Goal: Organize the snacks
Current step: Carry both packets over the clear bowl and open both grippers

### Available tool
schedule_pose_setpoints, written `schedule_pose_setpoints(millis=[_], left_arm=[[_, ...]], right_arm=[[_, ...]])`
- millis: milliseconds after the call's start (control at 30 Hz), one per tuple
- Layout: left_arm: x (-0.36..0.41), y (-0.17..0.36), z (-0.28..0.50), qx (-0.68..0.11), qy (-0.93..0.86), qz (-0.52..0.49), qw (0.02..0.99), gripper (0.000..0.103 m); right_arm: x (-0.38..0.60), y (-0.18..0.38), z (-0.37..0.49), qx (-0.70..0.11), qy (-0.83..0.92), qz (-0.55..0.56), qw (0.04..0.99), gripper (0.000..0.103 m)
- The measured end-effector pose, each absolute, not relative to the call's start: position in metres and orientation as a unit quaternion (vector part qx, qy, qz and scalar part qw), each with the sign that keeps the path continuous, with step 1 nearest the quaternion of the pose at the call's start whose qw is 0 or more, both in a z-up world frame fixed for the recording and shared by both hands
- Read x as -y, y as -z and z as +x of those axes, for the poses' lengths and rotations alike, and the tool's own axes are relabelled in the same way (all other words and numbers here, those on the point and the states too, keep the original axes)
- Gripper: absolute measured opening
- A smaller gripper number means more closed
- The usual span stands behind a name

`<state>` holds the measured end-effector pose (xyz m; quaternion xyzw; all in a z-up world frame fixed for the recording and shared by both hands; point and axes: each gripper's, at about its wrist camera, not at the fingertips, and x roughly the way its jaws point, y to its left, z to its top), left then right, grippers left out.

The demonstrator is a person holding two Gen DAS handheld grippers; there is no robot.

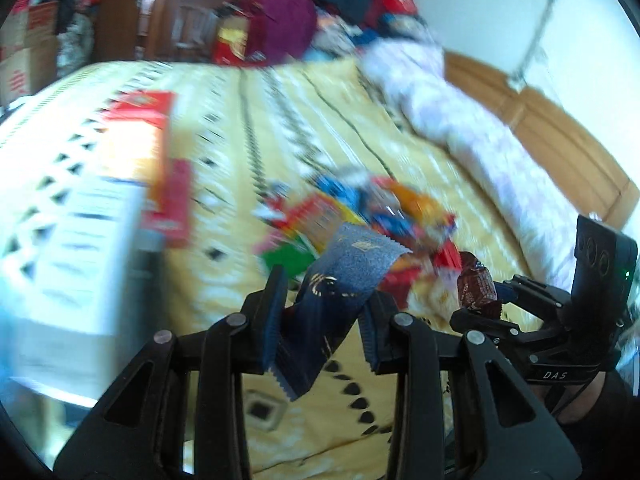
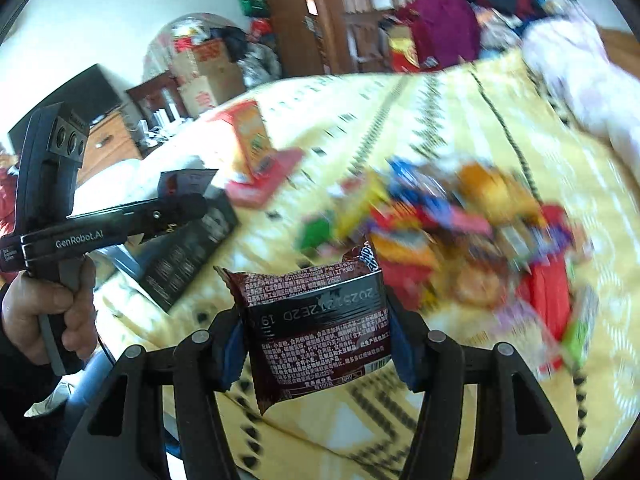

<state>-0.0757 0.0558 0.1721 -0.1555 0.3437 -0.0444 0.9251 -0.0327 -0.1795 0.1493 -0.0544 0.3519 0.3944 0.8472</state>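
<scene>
Both grippers are up off the bed and angled downward. The left gripper [image 1: 320,312] has its jaws pinched close on a dark blue packet [image 1: 340,280], the wrapper slanting between the pads. The right gripper [image 2: 316,340] stands wider, pads squeezing both sides of a brown packet [image 2: 316,320]. A bare hand [image 2: 52,320] wraps the left gripper's handle, fingers curled round the trigger.

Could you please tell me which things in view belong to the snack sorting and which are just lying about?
Job:
- blue packet in left tool
- brown packet in right tool
- snack pile
- red carton
- black box

Lying about:
- clothes heap
- pale quilt
- cardboard boxes
</scene>
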Motion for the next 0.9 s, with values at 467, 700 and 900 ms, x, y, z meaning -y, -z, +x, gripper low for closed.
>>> schedule_pose_setpoints(millis=[467, 700, 900], left_arm=[[-0.254, -0.219, -0.217, -0.247, -0.185, -0.243, 0.919, 0.034], [-0.295, -0.197, -0.244, -0.252, -0.227, -0.276, 0.899, 0.034], [-0.309, -0.193, -0.262, -0.259, -0.233, -0.287, 0.892, 0.032]], right_arm=[[-0.047, -0.241, -0.107, -0.271, -0.560, -0.115, 0.775, 0.063], [-0.143, -0.239, -0.142, -0.282, -0.602, -0.139, 0.734, 0.063], [-0.190, -0.222, -0.159, -0.299, -0.613, -0.160, 0.713, 0.063]])
